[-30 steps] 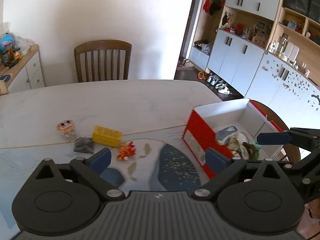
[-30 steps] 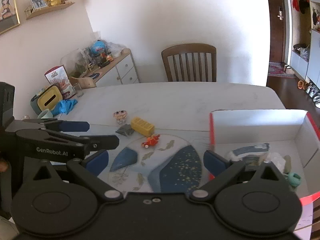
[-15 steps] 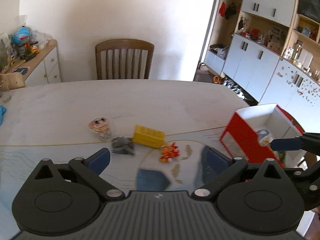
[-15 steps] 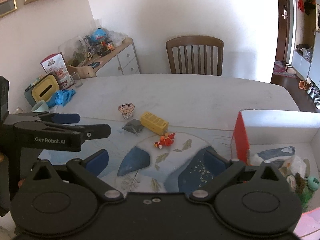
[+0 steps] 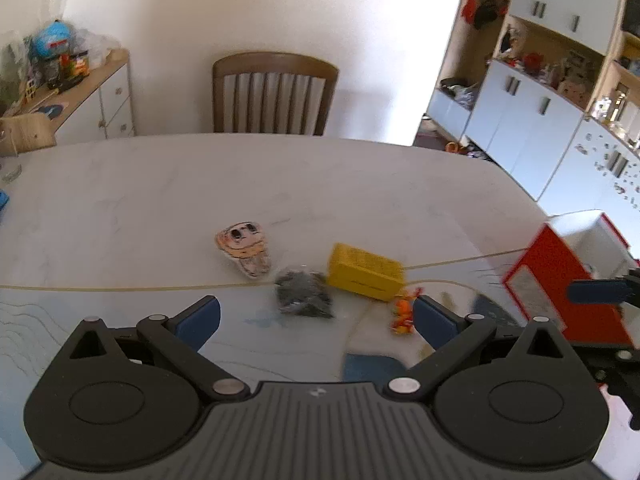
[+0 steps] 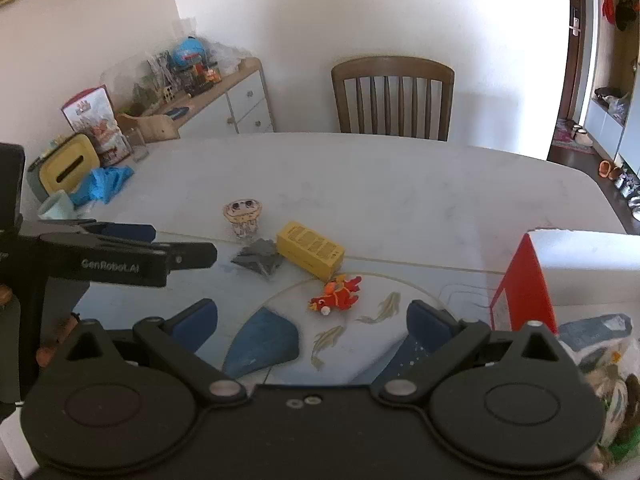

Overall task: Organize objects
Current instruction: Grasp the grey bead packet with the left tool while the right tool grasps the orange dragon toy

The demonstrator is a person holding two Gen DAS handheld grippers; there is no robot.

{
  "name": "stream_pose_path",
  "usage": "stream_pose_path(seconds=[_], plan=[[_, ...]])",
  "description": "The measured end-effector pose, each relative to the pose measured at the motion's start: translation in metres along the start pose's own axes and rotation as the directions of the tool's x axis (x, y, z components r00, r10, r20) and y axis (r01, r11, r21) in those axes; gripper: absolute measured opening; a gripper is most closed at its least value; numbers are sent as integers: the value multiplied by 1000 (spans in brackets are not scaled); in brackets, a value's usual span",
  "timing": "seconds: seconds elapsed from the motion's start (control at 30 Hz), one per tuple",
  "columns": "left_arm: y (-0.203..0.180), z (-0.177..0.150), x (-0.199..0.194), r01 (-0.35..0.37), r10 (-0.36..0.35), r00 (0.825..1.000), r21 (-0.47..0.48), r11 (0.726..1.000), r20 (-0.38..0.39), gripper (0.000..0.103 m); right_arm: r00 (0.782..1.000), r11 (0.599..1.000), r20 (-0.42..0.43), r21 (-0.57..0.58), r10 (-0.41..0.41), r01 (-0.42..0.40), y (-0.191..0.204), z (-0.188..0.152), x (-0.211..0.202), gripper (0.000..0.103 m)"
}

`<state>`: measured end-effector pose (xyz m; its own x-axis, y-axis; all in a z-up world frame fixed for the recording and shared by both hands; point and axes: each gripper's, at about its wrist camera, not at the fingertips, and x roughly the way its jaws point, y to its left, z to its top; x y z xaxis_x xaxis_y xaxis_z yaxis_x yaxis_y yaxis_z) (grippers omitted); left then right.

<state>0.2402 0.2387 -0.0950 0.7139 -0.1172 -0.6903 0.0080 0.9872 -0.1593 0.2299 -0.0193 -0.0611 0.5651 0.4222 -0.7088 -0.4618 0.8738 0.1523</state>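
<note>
1. While both grippers hang above a pale table, each stands wide and holds nothing.
2. Left gripper: its blue fingers are spread apart over the mat's near part, with a dark packet seen between them, farther off.
3. Right gripper: its fingers are likewise spread, and a red toy lies on the mat beyond the gap.
4. A yellow block serves as landmark, lying near the mat's far edge.
5. Just left of the block lies the dark packet; whether they touch cannot be told, since the left view is blurred.
6. Farther left and a little behind the block sits a small cartoon-face item.
7. Just in front of the block, toward the grippers, lies the red toy.
8. Well to the right of the block stands a red-sided box, open on top, with assorted things inside.
9. Far behind the block, a wooden chair stands at the table's far side.
</note>
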Motion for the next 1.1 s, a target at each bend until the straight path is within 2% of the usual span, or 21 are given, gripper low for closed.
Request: stream_pose_path(seconds=[0.37, 0.6, 0.87, 1.1], plan=[[11, 3, 58, 17, -16, 1000, 27, 1000, -14, 103, 997, 999, -73, -22, -40, 39, -7, 1, 54, 97], [7, -8, 86, -14, 15, 999, 40, 999, -46, 103, 993, 997, -108, -63, -46, 39, -12, 1, 90, 91], [7, -13, 102, -49, 51, 997, 29, 998, -52, 103, 990, 995, -134, -94, -35, 23, -8, -4, 118, 81], [9, -17, 108, -72, 72, 997, 1, 997, -36, 102, 991, 993, -131, -117, -33, 18, -9, -6, 124, 71]])
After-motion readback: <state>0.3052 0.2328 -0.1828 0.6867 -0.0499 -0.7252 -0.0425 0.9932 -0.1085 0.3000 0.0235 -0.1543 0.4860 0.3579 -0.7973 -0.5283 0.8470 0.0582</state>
